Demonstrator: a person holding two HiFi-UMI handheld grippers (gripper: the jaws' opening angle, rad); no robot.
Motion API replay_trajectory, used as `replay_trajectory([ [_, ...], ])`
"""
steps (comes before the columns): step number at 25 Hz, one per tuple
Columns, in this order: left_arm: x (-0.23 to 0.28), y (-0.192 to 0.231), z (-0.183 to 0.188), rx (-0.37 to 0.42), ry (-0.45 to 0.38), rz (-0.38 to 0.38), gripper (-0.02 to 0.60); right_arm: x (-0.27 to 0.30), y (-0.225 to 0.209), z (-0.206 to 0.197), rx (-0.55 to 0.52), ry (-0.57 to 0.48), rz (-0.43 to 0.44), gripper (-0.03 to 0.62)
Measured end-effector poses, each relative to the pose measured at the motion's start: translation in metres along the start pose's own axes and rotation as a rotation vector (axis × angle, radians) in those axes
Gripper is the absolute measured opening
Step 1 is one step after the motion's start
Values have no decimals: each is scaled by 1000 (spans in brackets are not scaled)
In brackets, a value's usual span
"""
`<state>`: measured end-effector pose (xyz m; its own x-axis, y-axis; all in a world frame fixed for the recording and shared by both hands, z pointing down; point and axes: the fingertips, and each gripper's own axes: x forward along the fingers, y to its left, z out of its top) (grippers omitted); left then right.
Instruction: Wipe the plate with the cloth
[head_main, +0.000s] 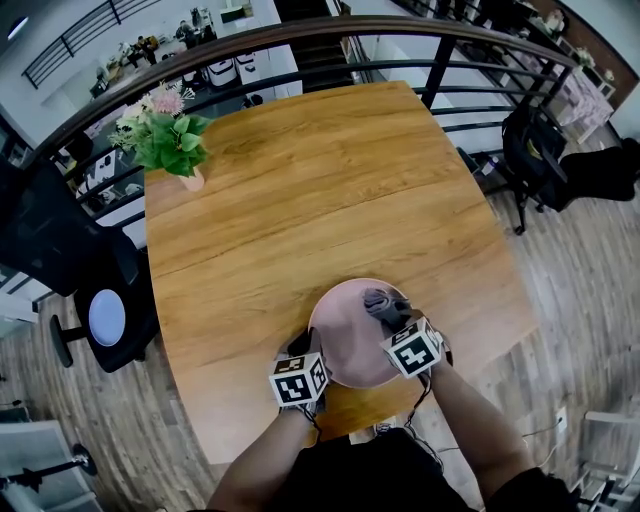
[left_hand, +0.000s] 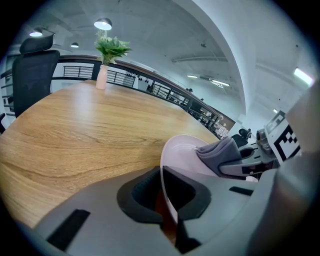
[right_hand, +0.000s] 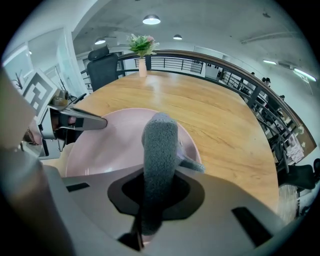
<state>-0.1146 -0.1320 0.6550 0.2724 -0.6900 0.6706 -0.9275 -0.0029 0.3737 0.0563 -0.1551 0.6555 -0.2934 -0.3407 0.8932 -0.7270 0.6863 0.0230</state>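
A pale pink plate lies near the front edge of the wooden table. My left gripper is shut on the plate's left rim, which runs edge-on between its jaws. My right gripper is shut on a folded grey cloth, held over the plate's right side. In the right gripper view the cloth stands up from the jaws above the plate. The cloth also shows in the left gripper view, resting on the plate.
A vase of flowers stands at the table's far left corner. A black railing curves behind the table. A black office chair is at the left, and a dark bag sits on a chair at the right.
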Motion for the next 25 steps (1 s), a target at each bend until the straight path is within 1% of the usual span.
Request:
replay_trajectory([
  [3, 0, 0, 0, 1, -2, 4, 29, -3, 14, -3, 1, -10, 33, 52],
  [15, 0, 0, 0, 2, -5, 9, 29, -7, 79, -8, -60, -9, 146, 52],
  [25, 0, 1, 0, -4, -9, 17, 29, -8, 145, -10, -135, 12, 286, 52],
])
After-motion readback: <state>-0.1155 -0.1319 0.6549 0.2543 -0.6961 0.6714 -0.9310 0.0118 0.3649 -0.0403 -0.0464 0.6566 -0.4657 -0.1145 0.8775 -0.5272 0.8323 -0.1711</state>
